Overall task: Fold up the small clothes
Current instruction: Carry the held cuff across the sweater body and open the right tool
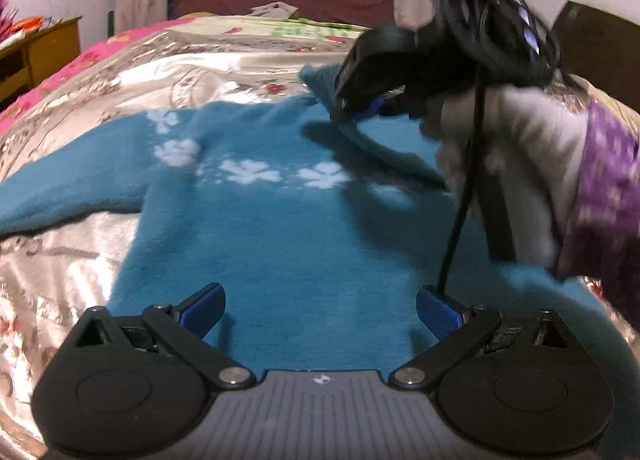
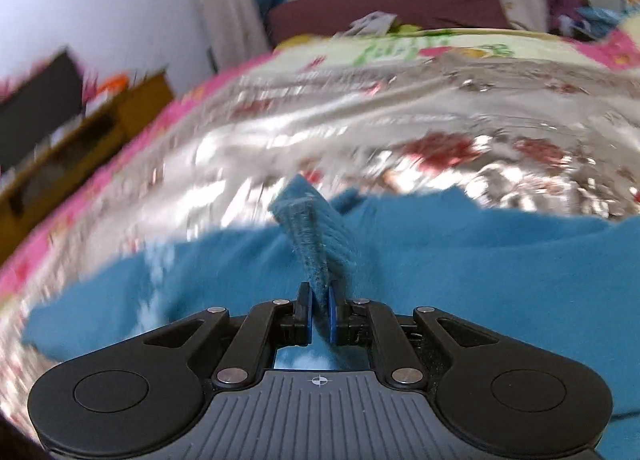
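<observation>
Right gripper (image 2: 319,314): jaws pressed together on the ribbed cuff of a sleeve (image 2: 316,236), which stands up from the pads at bottom centre of the right wrist view. Same gripper seen from the left wrist view, upper right of frame (image 1: 360,107), sleeve lifted off the cloth below and casting a shadow on it.

Left gripper (image 1: 320,312): jaws wide apart, nothing between them, low over the hem end of the garment at bottom centre.

Blue sweater (image 1: 280,227): small, fleecy, with a band of white flower shapes across the chest. Lies flat, front or back up not certain, on a shiny floral bedspread (image 1: 60,280). Fills the middle of the left wrist view; other sleeve (image 1: 68,195) spread out toward the left edge. Wooden cabinet (image 1: 40,51) at far upper left.

Step in hand, as judged: first sleeve fold, cuff raised and heading inward over the body.

Next move likely calls for carrying the cuff across the chest, laying it flat, then opening the jaws without dragging the fleece. Free gripper could pin the body so it does not shift on the slick cover.
</observation>
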{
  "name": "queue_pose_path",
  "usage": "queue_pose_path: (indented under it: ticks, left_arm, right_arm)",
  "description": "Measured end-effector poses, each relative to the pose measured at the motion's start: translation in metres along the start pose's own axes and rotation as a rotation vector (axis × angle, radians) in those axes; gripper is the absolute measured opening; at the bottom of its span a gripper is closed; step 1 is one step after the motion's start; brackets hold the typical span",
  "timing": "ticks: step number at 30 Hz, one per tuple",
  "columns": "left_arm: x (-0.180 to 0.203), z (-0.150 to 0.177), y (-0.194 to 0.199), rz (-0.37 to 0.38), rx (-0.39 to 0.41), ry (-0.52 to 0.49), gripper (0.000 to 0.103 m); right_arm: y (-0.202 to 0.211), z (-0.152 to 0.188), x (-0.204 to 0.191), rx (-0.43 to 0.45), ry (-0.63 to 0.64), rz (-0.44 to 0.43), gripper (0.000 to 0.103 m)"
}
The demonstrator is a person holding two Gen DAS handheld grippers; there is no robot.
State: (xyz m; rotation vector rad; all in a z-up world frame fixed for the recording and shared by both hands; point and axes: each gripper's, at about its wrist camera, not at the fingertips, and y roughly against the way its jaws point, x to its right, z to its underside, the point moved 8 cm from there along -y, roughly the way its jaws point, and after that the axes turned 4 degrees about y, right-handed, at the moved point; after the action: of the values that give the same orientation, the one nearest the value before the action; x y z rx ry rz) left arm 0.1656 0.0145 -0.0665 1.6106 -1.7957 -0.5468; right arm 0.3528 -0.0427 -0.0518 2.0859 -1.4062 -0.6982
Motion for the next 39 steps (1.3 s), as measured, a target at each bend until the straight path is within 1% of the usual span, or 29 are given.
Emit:
queue_pose_path:
  ticks: [3, 9, 16, 26, 34, 35, 36, 38, 39]
  left_arm:
    - [-0.008, 0.001, -0.003, 0.010, -0.008, 0.033, 0.103]
    - [-0.015, 0.002, -0.002, 0.018, -0.003, 0.051, 0.103]
    - [-0.018, 0.004, -0.002, 0.020, -0.008, 0.064, 0.103]
    - [-0.016, 0.005, -0.003, 0.018, -0.016, 0.062, 0.103]
    - [-0.016, 0.006, -0.005, 0.015, -0.023, 0.058, 0.103]
    - [-0.016, 0.006, -0.005, 0.015, -0.024, 0.058, 0.103]
    - [-0.016, 0.007, -0.005, 0.015, -0.025, 0.058, 0.103]
    - [-0.016, 0.007, -0.004, 0.015, -0.024, 0.057, 0.103]
    - [-0.017, 0.007, -0.004, 0.015, -0.023, 0.057, 0.103]
  right_arm:
    - [-0.003, 0.007, -0.007, -0.016, 0.032, 0.017, 0.009]
    - [-0.007, 0.014, -0.019, -0.037, 0.110, 0.042, 0.009]
    - [-0.009, 0.021, -0.031, -0.042, 0.177, 0.021, 0.009]
    - [-0.012, 0.021, -0.043, -0.032, 0.204, 0.002, 0.009]
    - [-0.020, 0.030, -0.049, -0.057, 0.234, -0.008, 0.010]
    - [-0.021, 0.031, -0.049, -0.066, 0.239, -0.010, 0.010]
    - [-0.022, 0.032, -0.050, -0.074, 0.242, -0.015, 0.013]
    - [-0.022, 0.032, -0.050, -0.074, 0.233, -0.021, 0.014]
    - [-0.021, 0.031, -0.051, -0.075, 0.233, -0.025, 0.017]
